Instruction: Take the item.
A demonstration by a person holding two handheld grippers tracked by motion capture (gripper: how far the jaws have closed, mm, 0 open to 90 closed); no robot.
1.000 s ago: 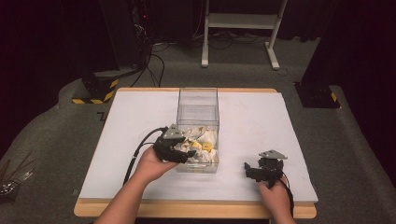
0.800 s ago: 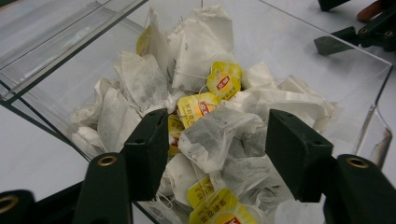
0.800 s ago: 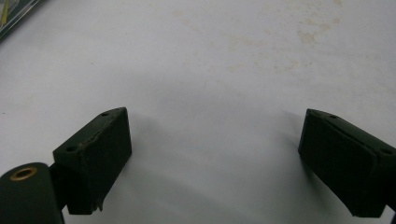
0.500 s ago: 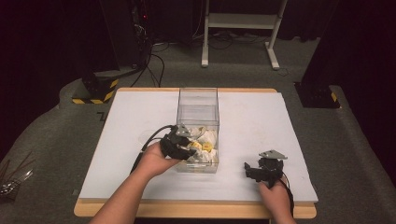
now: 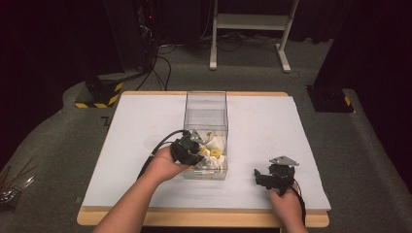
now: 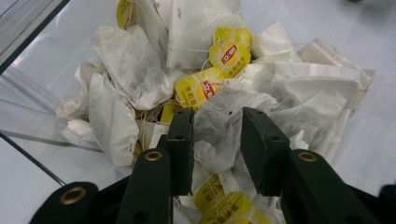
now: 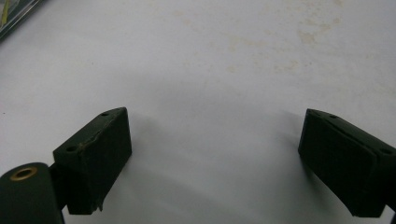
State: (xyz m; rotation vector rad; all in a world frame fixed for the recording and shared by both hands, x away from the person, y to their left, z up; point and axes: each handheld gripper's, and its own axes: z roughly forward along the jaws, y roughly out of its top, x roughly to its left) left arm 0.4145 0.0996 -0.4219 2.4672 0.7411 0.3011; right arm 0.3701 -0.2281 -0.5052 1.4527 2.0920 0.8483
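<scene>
Counting stuff: one clear box (image 5: 206, 116) on the white table (image 5: 131, 141), two grippers, and a heap of tea bags (image 6: 140, 79), too tangled for a real count, with at least five yellow tags (image 6: 201, 88). From the high view the left gripper (image 5: 190, 145) reaches into the box; its own view shows the jaws clenched on one tea bag (image 6: 217, 126). Well apart, the right gripper (image 5: 273, 175) sits on bare table, jaws spread wide with nothing between.
</scene>
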